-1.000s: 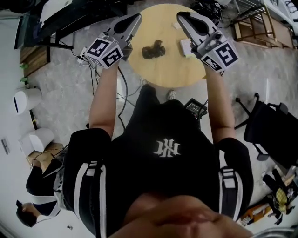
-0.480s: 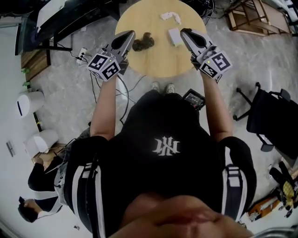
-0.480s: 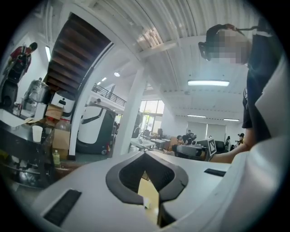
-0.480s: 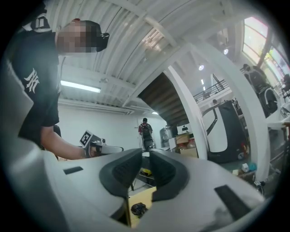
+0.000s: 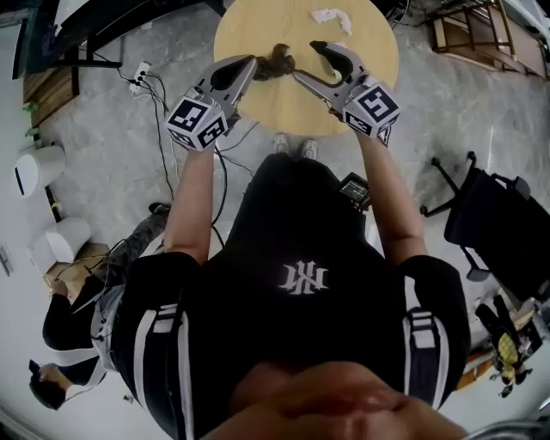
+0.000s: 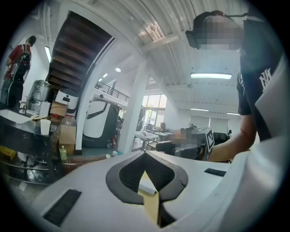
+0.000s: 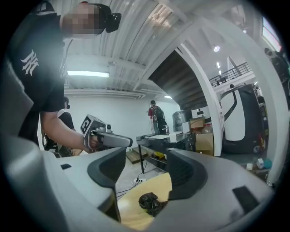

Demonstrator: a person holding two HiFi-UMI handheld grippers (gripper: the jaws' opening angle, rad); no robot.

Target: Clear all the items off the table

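Over round table [image 5: 249, 30], right tongs [image 5: 307, 60] just opening, empty, dark lump [image 5: 277, 62] just ahead, left tongs [image 5: 249, 62] pressed together

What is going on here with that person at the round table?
A person holds a tool in each hand over the table, which is to be cleared. The right tool has just been opening its jaws, and a dark lump lies between them, not gripped. The left tool is shut and empty, close to the lump. A white wad lies at the table's far side.
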